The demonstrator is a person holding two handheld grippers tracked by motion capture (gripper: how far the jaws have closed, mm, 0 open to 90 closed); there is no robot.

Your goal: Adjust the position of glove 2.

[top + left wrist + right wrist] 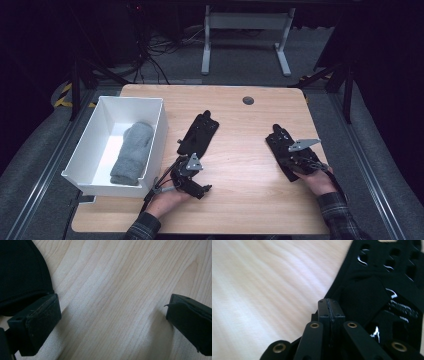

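While both hands rest near the front edge of the light wooden table [235,145], two black gloves lie flat on its top, well apart from each other. The left glove [199,133] lies just right of the white bin [159,131], and the left gripper [192,176] sits just below it, near its wrist end; in the left gripper view its jaws stand wide apart with bare wood between them, and the glove's dark knit edge [21,275] touches the left-hand jaw. The right glove [281,145] lies toward the table's right side, with perforated holes and glossy markings visible in the right gripper view [387,285]. The right gripper [295,162] rests over that glove's near end, its jaws pressed together with nothing visibly between the pads. Inside the bin lies a rolled grey towel [132,152].
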